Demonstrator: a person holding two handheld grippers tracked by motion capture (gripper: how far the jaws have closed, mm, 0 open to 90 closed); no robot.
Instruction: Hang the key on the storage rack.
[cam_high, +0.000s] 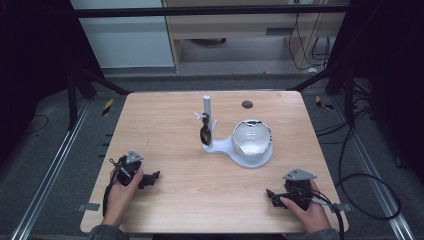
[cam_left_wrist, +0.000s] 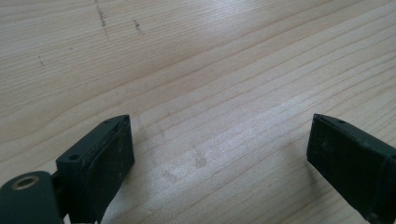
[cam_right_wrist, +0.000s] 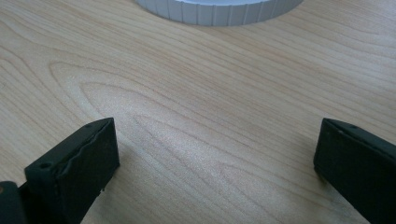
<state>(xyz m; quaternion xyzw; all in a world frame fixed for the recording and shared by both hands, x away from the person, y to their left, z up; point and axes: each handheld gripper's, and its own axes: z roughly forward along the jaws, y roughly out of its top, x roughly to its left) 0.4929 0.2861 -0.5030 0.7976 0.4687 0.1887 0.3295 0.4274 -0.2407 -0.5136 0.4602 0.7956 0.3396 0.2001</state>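
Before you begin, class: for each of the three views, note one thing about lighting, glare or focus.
High view: the table is evenly lit, dark surroundings, and glare whitens the bowl. Left gripper view: wood grain sharp, the left gripper jaws soft at the edges. Right gripper view: soft shadows under the right gripper jaws, the white base bright.

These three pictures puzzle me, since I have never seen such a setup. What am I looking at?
A person sits at a wooden table, holding a two-jaw gripper tool in each hand. The high view looks down from above: left gripper, right gripper. The other two pictures come from cameras riding on the grippers, looking along their black jaws, which stand open and hold nothing. On the table stands a white stand with an upright post; a dark object hangs on it, and a shiny bowl sits on its round base.
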